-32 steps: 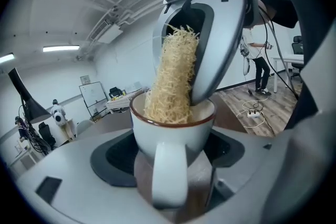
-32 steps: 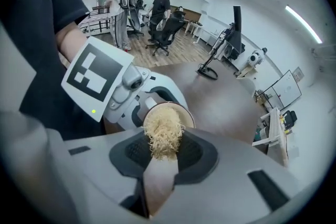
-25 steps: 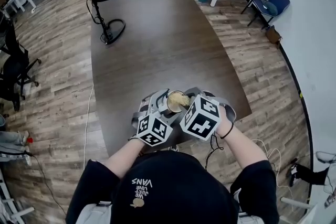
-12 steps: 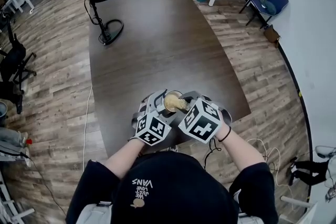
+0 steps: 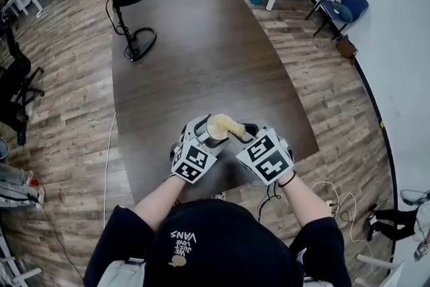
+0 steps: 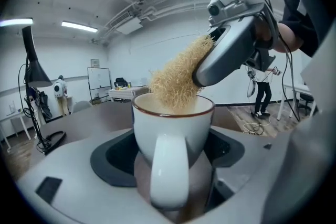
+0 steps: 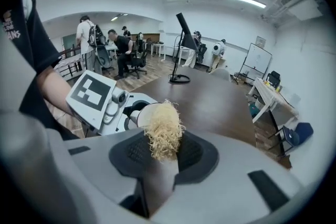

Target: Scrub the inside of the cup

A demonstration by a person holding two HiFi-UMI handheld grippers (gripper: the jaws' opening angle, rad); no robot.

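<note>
Left gripper view shows an upright white cup (image 6: 157, 126), brown-rimmed.

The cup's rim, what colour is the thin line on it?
Dark reddish brown, on the rim of the white cup. The left gripper view shows it best.

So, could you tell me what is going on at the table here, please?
A person holds a claw in each hand over the near end of a dark table. The left claw grips a white cup by its sides, handle facing back towards the hand. The right claw pinches a tan fibre scrubber, whose end dips into the cup's mouth. The scrubbing looks under way.
</note>
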